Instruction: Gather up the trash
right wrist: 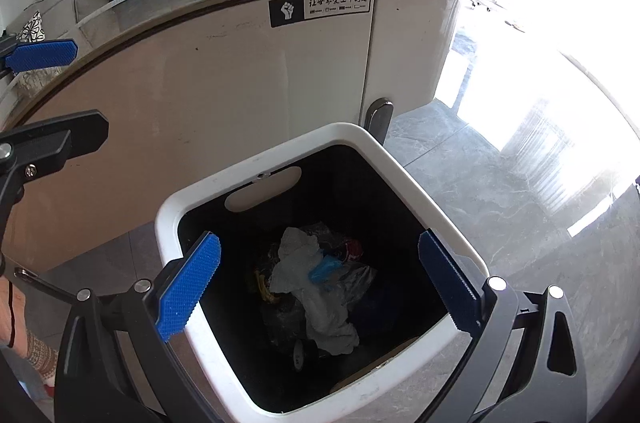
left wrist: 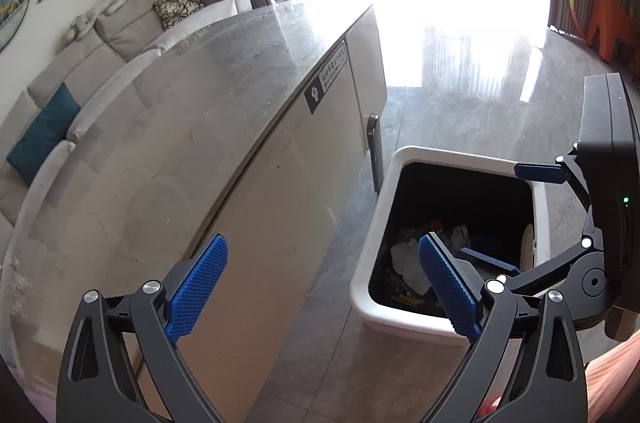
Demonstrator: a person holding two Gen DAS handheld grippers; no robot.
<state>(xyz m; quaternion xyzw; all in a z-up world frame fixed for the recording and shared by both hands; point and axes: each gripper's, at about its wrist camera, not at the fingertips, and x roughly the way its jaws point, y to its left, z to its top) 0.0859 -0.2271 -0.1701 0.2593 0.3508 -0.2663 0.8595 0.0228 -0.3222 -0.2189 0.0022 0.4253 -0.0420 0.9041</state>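
Note:
A white trash bin with a black inside stands on the floor beside the counter; it also shows in the left wrist view. Inside lie crumpled white tissue, a blue scrap, clear plastic and dark wrappers. My right gripper is open and empty, directly above the bin's mouth. My left gripper is open and empty, held between the counter's side and the bin. The right gripper also appears in the left wrist view over the bin.
A grey stone counter with beige cabinet fronts runs along the left. A grey sofa with cushions stands behind it. The polished grey floor reflects bright window light. An orange toy stands at the far right.

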